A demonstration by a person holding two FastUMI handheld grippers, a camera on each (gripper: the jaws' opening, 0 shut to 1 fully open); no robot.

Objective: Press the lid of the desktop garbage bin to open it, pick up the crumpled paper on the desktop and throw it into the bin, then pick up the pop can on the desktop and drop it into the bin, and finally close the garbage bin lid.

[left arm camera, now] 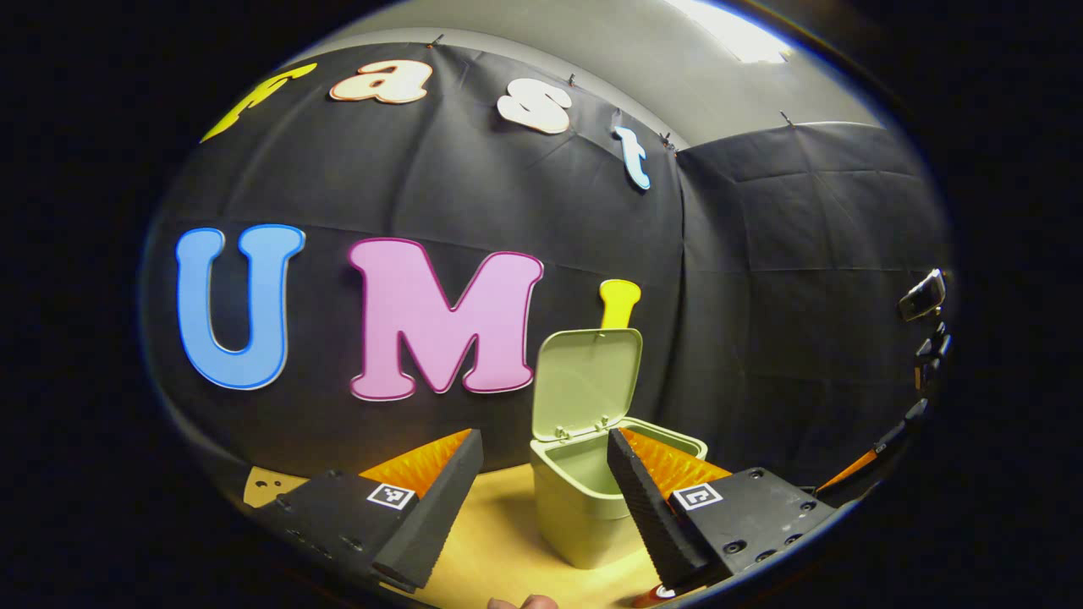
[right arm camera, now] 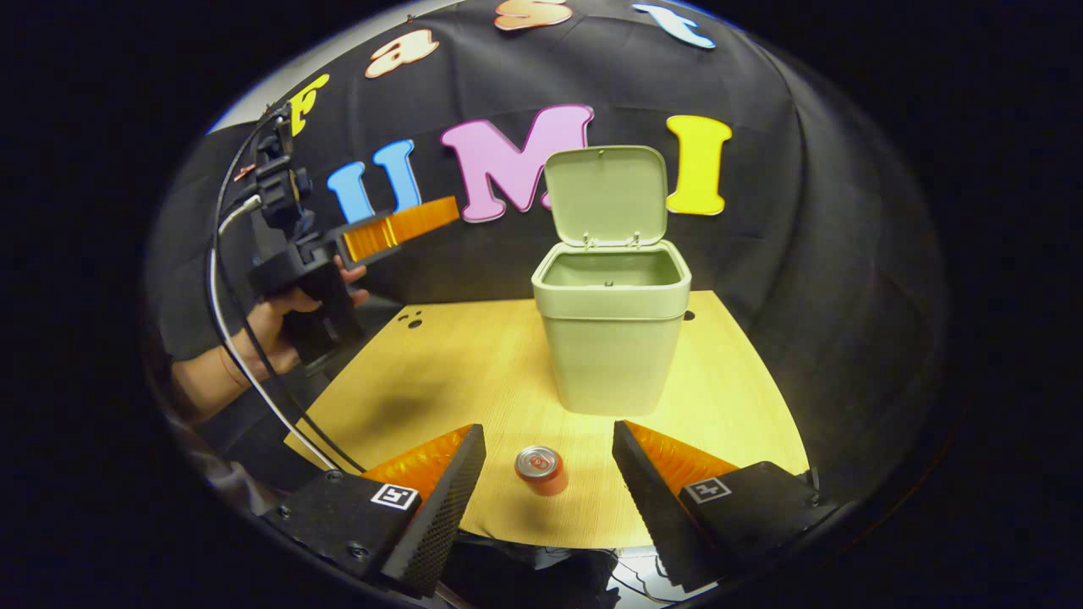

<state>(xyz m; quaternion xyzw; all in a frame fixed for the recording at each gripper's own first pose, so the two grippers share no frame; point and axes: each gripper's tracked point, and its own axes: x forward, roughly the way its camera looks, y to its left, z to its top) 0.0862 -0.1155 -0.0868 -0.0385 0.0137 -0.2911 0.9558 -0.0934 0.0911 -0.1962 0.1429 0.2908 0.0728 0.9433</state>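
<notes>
With the bin (right arm camera: pixel 611 338) open and both grippers spread empty, lower the right gripper (right arm camera: pixel 548 486) squarely over the upright can (right arm camera: pixel 540 469) and close on its sides

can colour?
Red, with a silver top. The can shows best in the right gripper view, upright on the table.

One bin (right arm camera: pixel 611 338), one pop can (right arm camera: pixel 540 469)

This is a recording booth, not a lived-in room: black cloth (right arm camera: pixel 812 254) hangs as walls around a small wooden table (right arm camera: pixel 474 372), a grey ceiling (left arm camera: pixel 592 51) with a bright light panel (left arm camera: pixel 736 30) shows above, and cables (right arm camera: pixel 245 372) trail from handheld gear.
</notes>
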